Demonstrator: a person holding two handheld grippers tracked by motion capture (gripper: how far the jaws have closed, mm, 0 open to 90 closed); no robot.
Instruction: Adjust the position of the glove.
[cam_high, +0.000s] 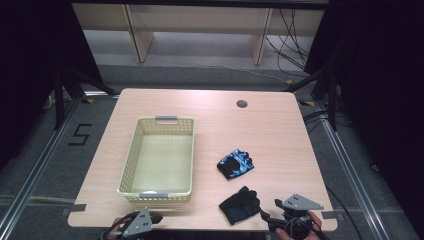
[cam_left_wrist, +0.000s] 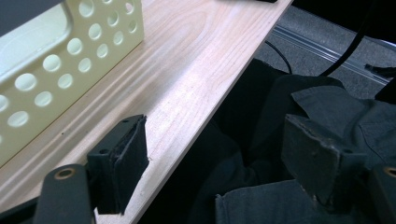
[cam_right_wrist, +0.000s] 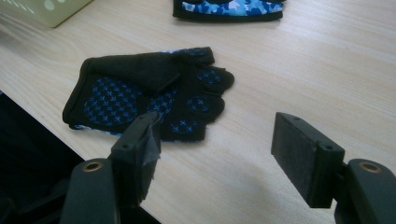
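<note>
Both my grippers, left (cam_high: 156, 218) and right (cam_high: 267, 216), sit spread wide and empty at the near table edge. Guessing pickup comes next: the black fingerless glove with blue grip dots (cam_right_wrist: 149, 95) lies palm-up just ahead of the right one, cream perforated plastic basket (cam_high: 131, 165) waiting empty beside it

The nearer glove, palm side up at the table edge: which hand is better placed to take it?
Right. The right tool is open beside the nearer glove; the left tool is before the basket.
</note>
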